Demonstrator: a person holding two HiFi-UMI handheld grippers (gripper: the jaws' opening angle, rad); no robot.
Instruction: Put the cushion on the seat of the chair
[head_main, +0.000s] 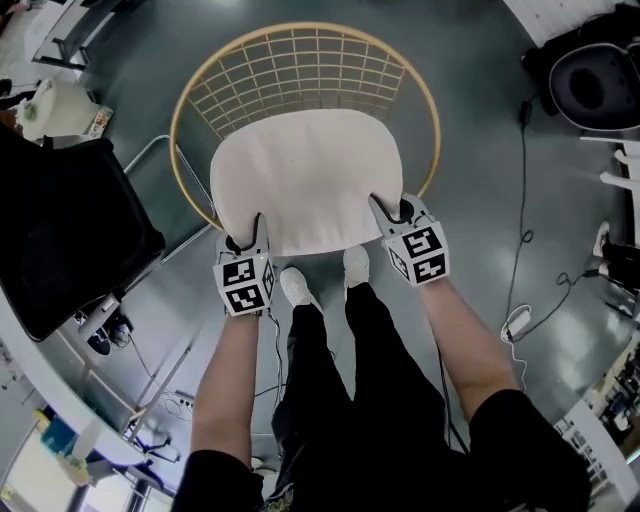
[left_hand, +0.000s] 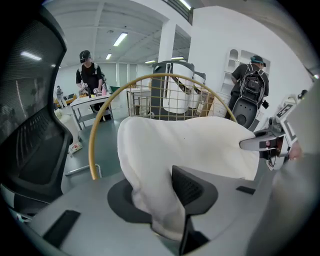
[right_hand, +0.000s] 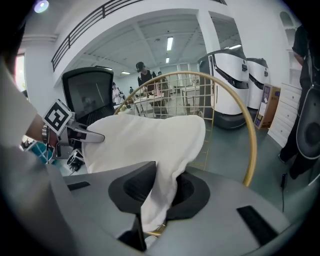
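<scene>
Grey-green workshop floor (head_main: 480, 200) spreads beneath a gold wire chair (head_main: 300, 70) with a round rim and a grid back. A black office chair (head_main: 60, 230) stands just to its left. The white cushion (head_main: 305, 175) lies across the seat area inside the gold rim, its near edge toward the person's white shoes (head_main: 296, 286); whether it rests fully on the seat cannot be told. The left hand-held gripper (head_main: 243, 240) has its jaws closed narrowly on the cushion's near left corner, fabric bunched between the pads. The right hand-held gripper (head_main: 392, 212) pinches the near right corner the same way, jaws nearly together on the cloth.
</scene>
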